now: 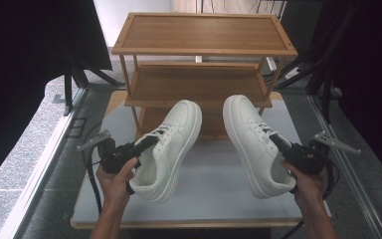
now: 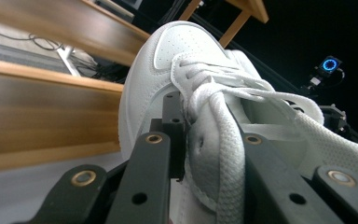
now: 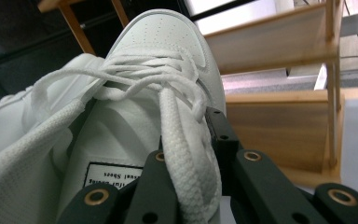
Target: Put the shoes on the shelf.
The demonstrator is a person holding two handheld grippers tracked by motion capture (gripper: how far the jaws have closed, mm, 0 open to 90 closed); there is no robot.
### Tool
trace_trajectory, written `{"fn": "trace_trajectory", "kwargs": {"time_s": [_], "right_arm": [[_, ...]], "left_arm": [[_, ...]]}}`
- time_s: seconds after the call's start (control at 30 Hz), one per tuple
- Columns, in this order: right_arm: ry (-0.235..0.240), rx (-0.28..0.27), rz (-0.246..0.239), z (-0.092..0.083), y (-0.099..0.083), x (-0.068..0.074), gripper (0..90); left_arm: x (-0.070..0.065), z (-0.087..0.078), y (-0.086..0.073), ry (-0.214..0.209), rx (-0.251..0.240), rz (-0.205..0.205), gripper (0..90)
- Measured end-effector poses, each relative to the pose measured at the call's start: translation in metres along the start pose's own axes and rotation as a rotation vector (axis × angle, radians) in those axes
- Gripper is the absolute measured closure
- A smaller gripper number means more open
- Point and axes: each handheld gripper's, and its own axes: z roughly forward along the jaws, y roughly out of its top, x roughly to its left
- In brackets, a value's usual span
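While both shoes hang clear of the table, placement on the rack is pending.

Left gripper point(image 1: 146, 143) is clamped on the lace-side upper of the left white shoe point(image 1: 171, 147); right gripper point(image 1: 278, 143) is clamped likewise on the right white shoe point(image 1: 253, 144). Both shoes are held tilted above the grey table point(image 1: 214, 199), toes pointing toward the wooden shoe rack point(image 1: 199, 84), just in front of its lower shelves. Judged status: pickup complete; transfer onto a shelf and release remain.

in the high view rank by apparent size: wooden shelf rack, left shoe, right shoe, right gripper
1. wooden shelf rack
2. left shoe and right shoe: look alike, no ranking between them
3. right gripper, smallest
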Motion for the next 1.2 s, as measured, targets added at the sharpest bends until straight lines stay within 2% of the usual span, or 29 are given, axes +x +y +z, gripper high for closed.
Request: {"fn": "trace_trajectory", "kwargs": {"time_s": [0.1, 0.33, 0.6, 0.73, 0.83, 0.93, 1.2], "right_arm": [[-0.003, -0.011, -0.007, 0.005, 0.011, 0.005, 83.4], [-0.028, -0.013, -0.007, 0.023, 0.035, 0.014, 83.3], [-0.055, -0.020, 0.036, 0.042, 0.057, 0.015, 83.2], [-0.076, -0.005, 0.058, 0.052, 0.064, 0.014, 83.2], [-0.116, 0.008, 0.047, 0.062, 0.070, 0.014, 83.1], [-0.148, 0.022, 0.043, 0.073, 0.076, 0.015, 83.0], [-0.197, 0.018, 0.069, 0.098, 0.092, 0.013, 82.9]], "left_arm": [[-0.006, 0.007, 0.009, -0.002, -0.004, 0.015, 80.4], [-0.010, 0.024, 0.032, -0.003, -0.026, 0.011, 80.5], [-0.013, 0.044, 0.052, 0.032, -0.039, 0.019, 80.5], [-0.011, 0.052, 0.063, 0.068, -0.049, 0.023, 80.5], [-0.005, 0.060, 0.070, 0.102, -0.064, 0.001, 80.3], [-0.001, 0.067, 0.077, 0.123, -0.061, 0.001, 80.3], [0.011, 0.086, 0.095, 0.175, -0.061, -0.025, 80.3]]}}
